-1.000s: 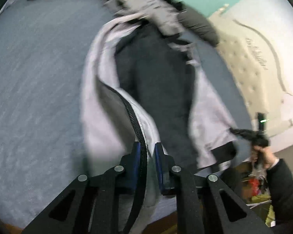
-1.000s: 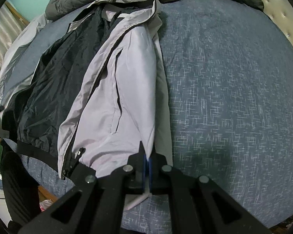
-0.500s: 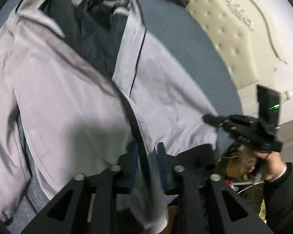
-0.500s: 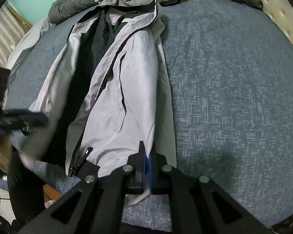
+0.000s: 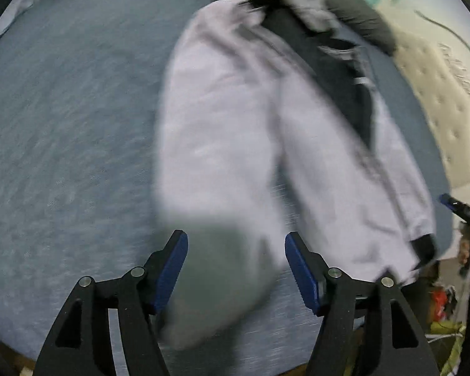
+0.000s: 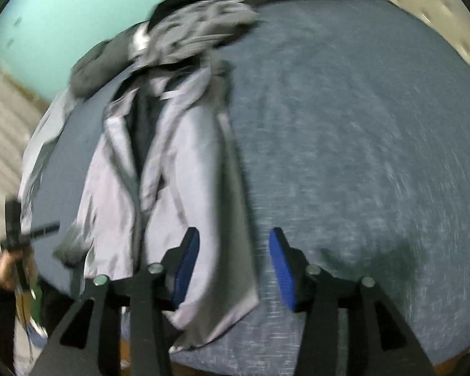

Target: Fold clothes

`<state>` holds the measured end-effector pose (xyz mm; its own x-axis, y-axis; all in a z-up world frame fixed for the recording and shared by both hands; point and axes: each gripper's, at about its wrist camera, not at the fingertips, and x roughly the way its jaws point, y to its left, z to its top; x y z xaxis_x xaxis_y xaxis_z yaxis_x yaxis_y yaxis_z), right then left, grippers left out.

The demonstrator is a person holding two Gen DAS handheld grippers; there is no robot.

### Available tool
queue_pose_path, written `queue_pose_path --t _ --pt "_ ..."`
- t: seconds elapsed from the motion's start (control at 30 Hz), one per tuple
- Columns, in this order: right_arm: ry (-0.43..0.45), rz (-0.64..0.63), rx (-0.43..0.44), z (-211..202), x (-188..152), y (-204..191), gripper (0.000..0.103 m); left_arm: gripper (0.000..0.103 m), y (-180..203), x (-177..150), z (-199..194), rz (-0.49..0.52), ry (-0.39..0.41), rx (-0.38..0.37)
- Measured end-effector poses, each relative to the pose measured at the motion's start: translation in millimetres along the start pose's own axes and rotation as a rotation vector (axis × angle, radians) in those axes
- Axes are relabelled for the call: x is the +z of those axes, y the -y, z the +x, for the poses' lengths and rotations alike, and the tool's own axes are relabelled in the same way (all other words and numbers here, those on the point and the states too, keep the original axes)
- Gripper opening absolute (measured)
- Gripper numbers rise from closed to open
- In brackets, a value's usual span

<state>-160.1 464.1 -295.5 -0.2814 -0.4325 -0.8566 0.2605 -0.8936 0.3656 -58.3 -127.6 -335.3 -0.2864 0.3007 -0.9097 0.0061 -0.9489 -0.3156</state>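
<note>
Half a second ago both grippers were clamped on the hem of the light grey jacket [image 5: 222, 131]; now both have let go. The left gripper [image 5: 236, 269] stands with its blue pads wide apart above the near hem, and the right gripper [image 6: 234, 266] is spread the same way over the jacket's right front panel. The two front panels, which lay open a second ago and showed much of the black lining [image 6: 144, 119], now lie drawn towards each other, so only a narrow dark strip shows between them. My reading is that the fronts have been closed and dropped, which would leave the garment ready for folding its sleeves or length, though it is not yet a compact fold. The jacket lies lengthwise on the blue bed cover [image 6: 360, 125], collar at the far end against a heap of other grey and dark clothes [image 6: 200, 31], hem at the near edge of the bed. Both views are smeared by motion, so the zip, the sleeves and the exact meeting of the panels are hard to make out. The near hem corner hangs beyond the bed edge and is partly covered by the gripper bodies. A padded headboard [image 5: 438, 100] is cut off at the right of the left wrist view.
</note>
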Motion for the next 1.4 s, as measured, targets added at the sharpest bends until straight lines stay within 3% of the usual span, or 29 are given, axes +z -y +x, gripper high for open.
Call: queue_pose_path --t 0.13,0.27,0.43,0.5,0.6,0.7,0.77,0.87,1.17,1.4 --pt "-0.065 0.094 -0.027 28 -5 20 0.048 0.071 -33 -11 16 -0.029 -0.038 0.062" --pt "-0.155 0.080 -0.016 64 -12 15 0.056 0.072 -64 -21 31 -0.056 -0.076 0.120" --pt "-0.215 0.022 -0.023 92 -16 0 0.056 0.071 -57 -26 45 -0.030 -0.078 0.081" --pt "-0.231 -0.010 -0.030 98 -17 -8 0.055 0.056 -55 -26 47 -0.033 -0.074 0.050" --pt "-0.254 -0.052 -0.024 106 -18 -18 0.040 0.035 -50 -26 50 -0.031 -0.070 0.016" --pt "-0.260 -0.086 -0.018 110 -20 -27 0.017 0.015 -39 -28 51 0.002 -0.063 0.015" --pt "-0.251 -0.108 -0.009 109 -20 -34 0.005 0.009 -33 -27 48 0.021 -0.052 0.023" --pt "-0.226 -0.134 -0.017 101 -16 -42 0.003 0.003 -30 -27 37 0.025 -0.024 0.017" --pt "-0.076 -0.136 -0.082 36 24 -26 0.002 0.003 -42 -18 -30 0.036 0.081 0.038" --pt "0.016 -0.126 -0.208 -9 69 8 0.002 0.001 -97 21 -83 -0.002 0.150 0.170"
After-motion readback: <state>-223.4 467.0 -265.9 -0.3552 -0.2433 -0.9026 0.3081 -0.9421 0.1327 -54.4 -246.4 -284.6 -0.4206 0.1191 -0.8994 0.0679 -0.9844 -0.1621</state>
